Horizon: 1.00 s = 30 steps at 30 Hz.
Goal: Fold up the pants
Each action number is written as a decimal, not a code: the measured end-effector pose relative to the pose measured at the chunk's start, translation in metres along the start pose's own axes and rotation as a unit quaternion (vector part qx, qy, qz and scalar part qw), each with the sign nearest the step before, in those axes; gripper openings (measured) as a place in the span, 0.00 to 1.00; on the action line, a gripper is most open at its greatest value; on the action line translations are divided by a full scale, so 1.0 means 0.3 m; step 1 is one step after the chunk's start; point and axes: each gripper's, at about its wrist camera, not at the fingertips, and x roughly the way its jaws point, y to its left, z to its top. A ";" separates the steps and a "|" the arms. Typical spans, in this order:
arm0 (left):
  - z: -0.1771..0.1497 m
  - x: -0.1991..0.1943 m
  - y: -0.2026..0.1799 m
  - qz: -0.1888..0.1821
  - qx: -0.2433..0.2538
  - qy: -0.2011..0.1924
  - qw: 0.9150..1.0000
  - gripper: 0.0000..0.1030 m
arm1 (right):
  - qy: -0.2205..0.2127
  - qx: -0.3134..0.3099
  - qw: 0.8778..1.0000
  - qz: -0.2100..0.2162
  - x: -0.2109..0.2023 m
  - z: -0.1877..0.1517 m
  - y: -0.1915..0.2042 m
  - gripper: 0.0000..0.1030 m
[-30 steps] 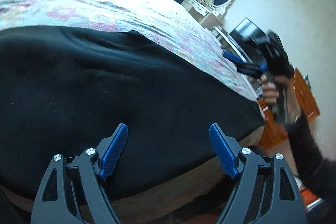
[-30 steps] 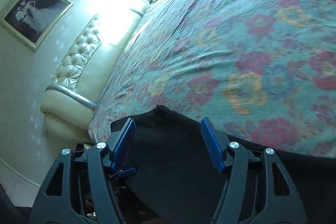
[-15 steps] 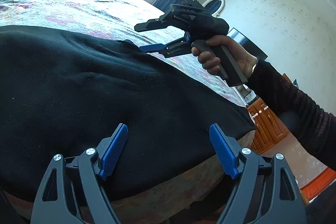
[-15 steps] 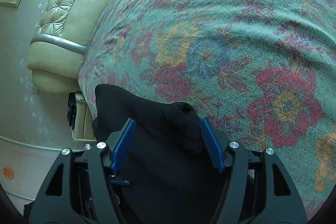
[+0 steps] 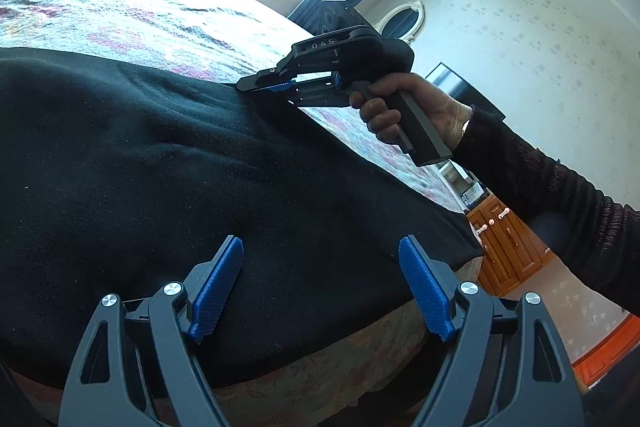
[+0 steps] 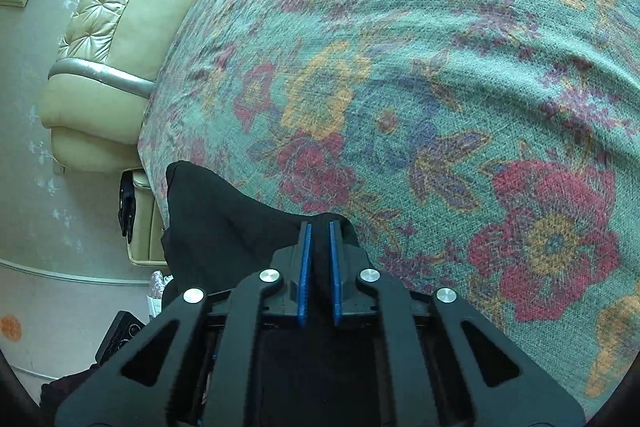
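Gripping the far edge of the black pants (image 5: 168,163), the right gripper (image 6: 319,227) has its blue pads pinched on a fold of cloth at six o'clock in its own view. The pants lie spread over the floral bedspread (image 6: 440,75). The left gripper (image 5: 320,247) hovers spread wide above the near edge, grasping nothing. Judging by this, it should bite an equally deep fold before both lift together. "DAS" is moulded on the right gripper's body.
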 end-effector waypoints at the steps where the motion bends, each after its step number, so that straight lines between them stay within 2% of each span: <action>1: -0.002 -0.003 -0.003 0.000 0.000 -0.001 1.000 0.77 | -0.003 -0.003 1.000 -0.009 0.005 0.004 0.004 0.07; 3: -0.008 -0.009 -0.008 0.001 0.000 -0.001 1.000 0.77 | -0.007 0.001 1.000 -0.021 0.023 0.011 -0.001 0.06; 6: -0.012 -0.012 -0.017 0.002 0.004 0.000 1.000 0.77 | -0.014 0.023 1.000 -0.013 0.042 0.017 -0.031 0.06; 9: -0.013 -0.016 -0.023 0.001 0.005 0.001 1.000 0.77 | -0.050 0.054 0.997 0.008 0.009 0.016 -0.060 0.07; 11: -0.008 -0.017 -0.024 0.000 0.004 0.001 1.000 0.77 | -0.092 0.066 0.993 -0.014 -0.051 0.006 -0.070 0.20; 12: -0.005 -0.015 -0.022 -0.001 0.003 0.001 1.000 0.77 | -0.111 0.074 0.991 -0.028 -0.086 -0.010 -0.074 0.43; 13: -0.003 -0.015 -0.020 -0.002 0.001 0.001 1.000 0.77 | -0.131 0.083 0.987 -0.031 -0.123 -0.036 -0.078 0.55; 16: -0.001 -0.014 -0.016 -0.004 0.001 0.003 1.000 0.77 | -0.183 0.099 0.978 -0.013 -0.238 -0.159 -0.091 0.61; 18: 0.000 -0.012 -0.014 -0.005 -0.001 0.003 1.000 0.77 | -0.222 0.112 0.968 -0.020 -0.333 -0.296 -0.117 0.67; 20: 0.001 -0.011 -0.010 -0.006 -0.003 0.002 1.000 0.77 | -0.260 0.133 0.956 -0.030 -0.434 -0.461 -0.162 0.68; 22: 0.000 -0.011 -0.010 -0.007 -0.003 0.002 1.000 0.77 | -0.298 0.171 0.938 -0.041 -0.543 -0.643 -0.236 0.70; 24: -0.001 -0.009 -0.009 -0.006 -0.003 0.002 1.000 0.77 | -0.349 0.218 0.909 -0.065 -0.668 -0.849 -0.318 0.71; 25: -0.004 -0.008 -0.010 -0.005 -0.002 0.002 1.000 0.77 | -0.376 0.242 0.891 -0.079 -0.734 -0.954 -0.359 0.71; 28: -0.006 -0.003 -0.016 0.002 0.000 0.003 1.000 0.77 | -0.460 0.318 0.822 -0.110 -0.916 -1.281 -0.474 0.71; 30: -0.007 0.000 -0.021 0.006 0.000 0.002 1.000 0.77 | -0.490 0.363 0.783 -0.124 -1.010 -1.460 -0.554 0.71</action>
